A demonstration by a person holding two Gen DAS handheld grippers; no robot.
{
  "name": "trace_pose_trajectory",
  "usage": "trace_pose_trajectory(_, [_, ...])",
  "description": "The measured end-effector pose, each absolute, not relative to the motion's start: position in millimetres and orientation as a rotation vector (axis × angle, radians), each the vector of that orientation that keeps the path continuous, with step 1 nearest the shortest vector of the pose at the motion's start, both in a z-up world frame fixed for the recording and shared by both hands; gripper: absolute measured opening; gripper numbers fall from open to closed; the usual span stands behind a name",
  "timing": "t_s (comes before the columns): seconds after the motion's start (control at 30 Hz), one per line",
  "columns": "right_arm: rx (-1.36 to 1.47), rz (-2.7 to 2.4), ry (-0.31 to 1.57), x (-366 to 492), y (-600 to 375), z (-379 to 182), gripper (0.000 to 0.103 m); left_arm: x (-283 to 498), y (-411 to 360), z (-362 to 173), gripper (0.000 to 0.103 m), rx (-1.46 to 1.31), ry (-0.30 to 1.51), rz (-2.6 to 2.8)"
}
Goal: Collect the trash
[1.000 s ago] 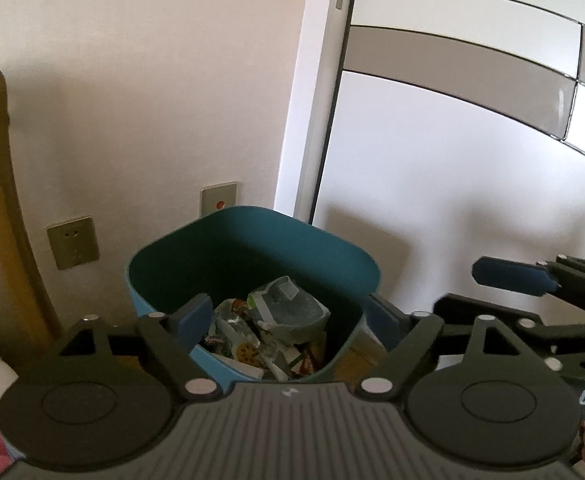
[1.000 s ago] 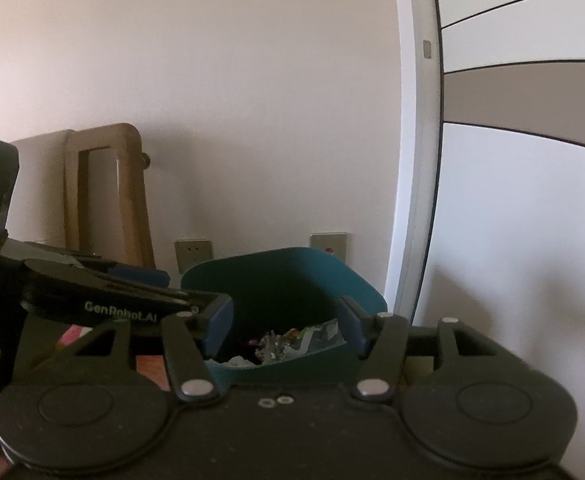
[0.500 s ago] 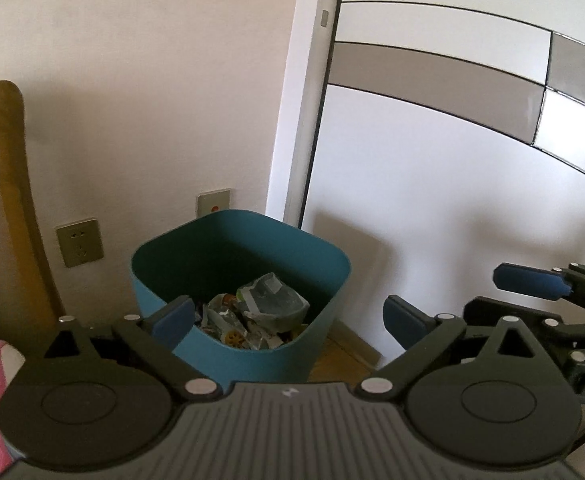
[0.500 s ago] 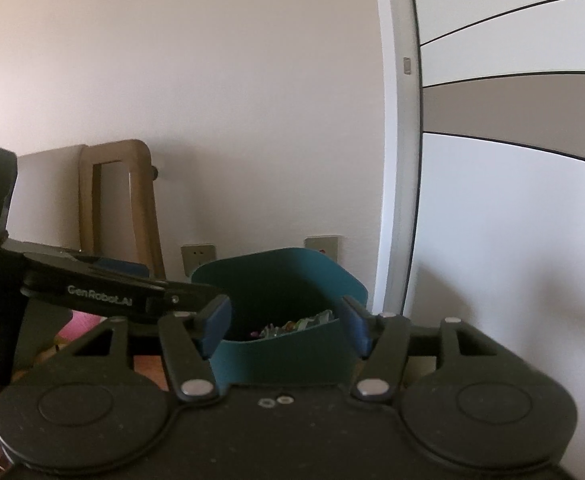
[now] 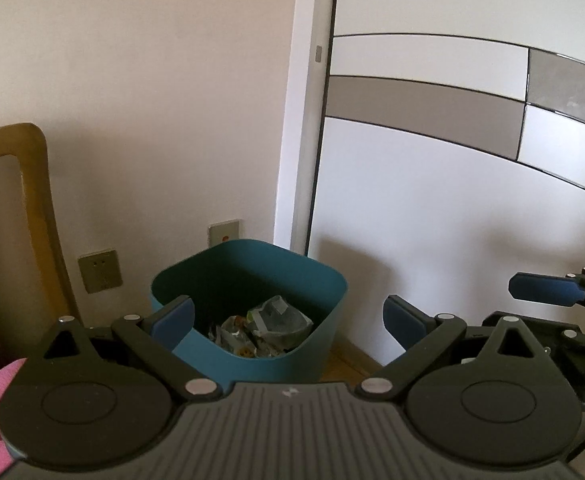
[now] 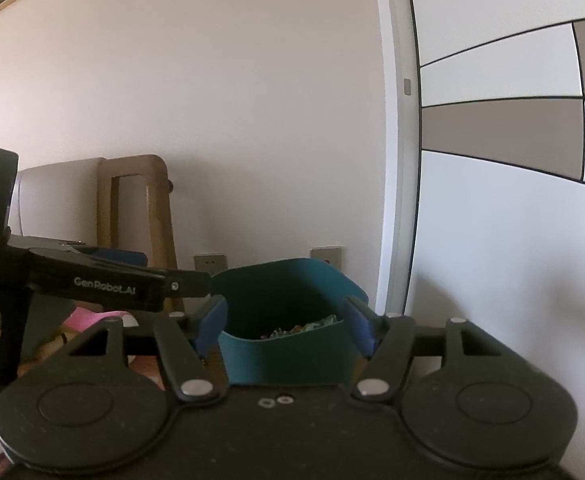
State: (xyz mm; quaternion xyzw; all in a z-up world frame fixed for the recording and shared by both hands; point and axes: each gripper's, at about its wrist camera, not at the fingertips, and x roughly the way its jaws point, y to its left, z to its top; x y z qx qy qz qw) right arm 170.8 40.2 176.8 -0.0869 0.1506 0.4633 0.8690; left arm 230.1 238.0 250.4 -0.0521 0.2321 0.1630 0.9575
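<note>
Spread right hand-held gripper (image 6: 286, 326) frames teal bin (image 6: 292, 344).

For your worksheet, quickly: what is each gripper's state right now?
Left gripper: open, holding nothing.
Right gripper: open, holding nothing.

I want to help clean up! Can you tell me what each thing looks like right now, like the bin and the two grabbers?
teal bin: upright on the floor, no lid, partly filled.
wrappers: crumpled, lying inside the bin.
left gripper: open, holding nothing.
right gripper: open, holding nothing.
wall socket: nothing plugged in.
wooden chair: standing against the wall.
</note>
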Motion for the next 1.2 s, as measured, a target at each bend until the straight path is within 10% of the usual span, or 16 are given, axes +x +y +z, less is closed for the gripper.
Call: trace_pose_trajectory(1.2, [-0.172, 0.957, 0.319, 155, 27, 188, 0.066, 212, 230, 255, 0.101, -0.123, 0.528, 0.356])
